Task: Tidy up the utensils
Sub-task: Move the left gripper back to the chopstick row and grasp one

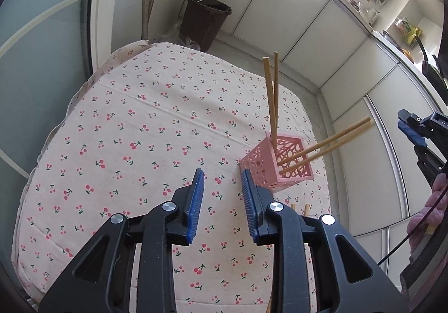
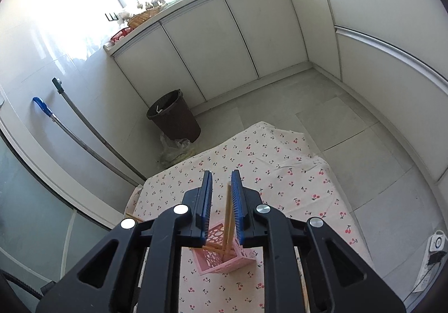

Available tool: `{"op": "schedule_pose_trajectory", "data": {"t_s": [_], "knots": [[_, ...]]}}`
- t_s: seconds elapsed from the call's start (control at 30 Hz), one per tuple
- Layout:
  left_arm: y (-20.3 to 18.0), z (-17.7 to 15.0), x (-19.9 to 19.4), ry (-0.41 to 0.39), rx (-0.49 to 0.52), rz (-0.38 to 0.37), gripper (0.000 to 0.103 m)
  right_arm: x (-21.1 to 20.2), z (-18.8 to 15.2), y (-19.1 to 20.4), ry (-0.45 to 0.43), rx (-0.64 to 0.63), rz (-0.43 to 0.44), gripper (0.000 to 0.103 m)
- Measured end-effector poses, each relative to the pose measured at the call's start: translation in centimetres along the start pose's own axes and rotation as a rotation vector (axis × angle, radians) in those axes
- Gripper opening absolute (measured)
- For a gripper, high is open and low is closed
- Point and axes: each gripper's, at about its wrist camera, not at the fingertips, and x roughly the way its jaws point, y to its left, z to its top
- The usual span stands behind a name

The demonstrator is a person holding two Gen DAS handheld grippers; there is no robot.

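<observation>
Four wooden chopsticks [image 1: 322,145] stand in a pink perforated holder [image 1: 280,170] near the right edge of the cherry-print tablecloth [image 1: 140,131], two leaning left and two right. The left gripper [image 1: 222,183] hovers beside the holder, jaws spread and empty. The right gripper [image 2: 222,181] sits above it, jaws slightly parted, gripping nothing.

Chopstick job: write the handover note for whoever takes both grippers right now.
Left gripper: open, empty, over the cherry-print cloth beside the pink holder.
Right gripper: jaws apart, two chopsticks between them, apparently released.
Done: four chopsticks stand in the holder, two upright, two leaning.
Left: at least two chopsticks lie on the cloth behind the left gripper; pick them up and drop them in.
</observation>
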Motion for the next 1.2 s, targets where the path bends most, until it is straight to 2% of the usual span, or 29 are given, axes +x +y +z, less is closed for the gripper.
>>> {"op": "schedule_pose_trajectory", "data": {"t_s": [0.13,0.33,0.37,0.4,0.43,0.47,0.5,0.57,0.63,0.77,0.97,1.07,1.2], "knots": [[-0.8,-0.4,0.3,0.008,0.030,-0.002,0.029,-0.5,-1.0,0.1,0.006,-0.053,-0.028,0.018],[-1.6,-1.0,1.1,0.034,0.069,0.013,0.037,-1.4,-3.1,-0.6,0.031,-0.098,-0.065,0.034],[-1.7,-1.2,1.3,0.042,0.074,0.019,0.041,-1.5,-3.5,-0.9,0.036,-0.107,-0.074,0.041],[-1.8,-1.3,1.6,0.051,0.079,0.025,0.044,-1.6,-4.1,-1.2,0.042,-0.118,-0.085,0.051],[-1.8,-1.5,2.0,0.063,0.085,0.034,0.053,-1.6,-4.5,-1.5,0.049,-0.123,-0.092,0.057],[-1.9,-1.7,2.3,0.073,0.087,0.042,0.064,-1.8,-5.2,-2.0,0.056,-0.123,-0.101,0.073],[-1.8,-1.9,2.6,0.082,0.085,0.051,0.068,-1.9,-5.8,-2.6,0.056,-0.112,-0.111,0.084],[-1.8,-2.3,3.5,0.110,0.082,0.077,0.087,-2.3,-6.8,-4.0,0.053,-0.082,-0.133,0.088],[-1.7,-2.8,4.4,0.148,0.078,0.103,0.095,-2.2,-7.8,-5.4,0.075,-0.071,-0.153,0.090],[-1.2,-3.9,6.4,0.229,0.047,0.141,0.096,-1.6,-10.2,-8.9,0.146,-0.045,-0.215,0.092],[-1.3,-5.7,9.2,0.343,0.018,0.157,0.096,-1.4,-14.6,-14.7,0.244,0.055,-0.262,0.093],[-2.6,-6.9,10.5,0.386,0.042,0.163,0.096,-1.6,-16.8,-17.4,0.279,0.101,-0.280,0.093],[-5.0,-8.3,11.8,0.409,0.124,0.180,0.096,-2.2,-18.8,-20.3,0.281,0.137,-0.295,0.093]]}}
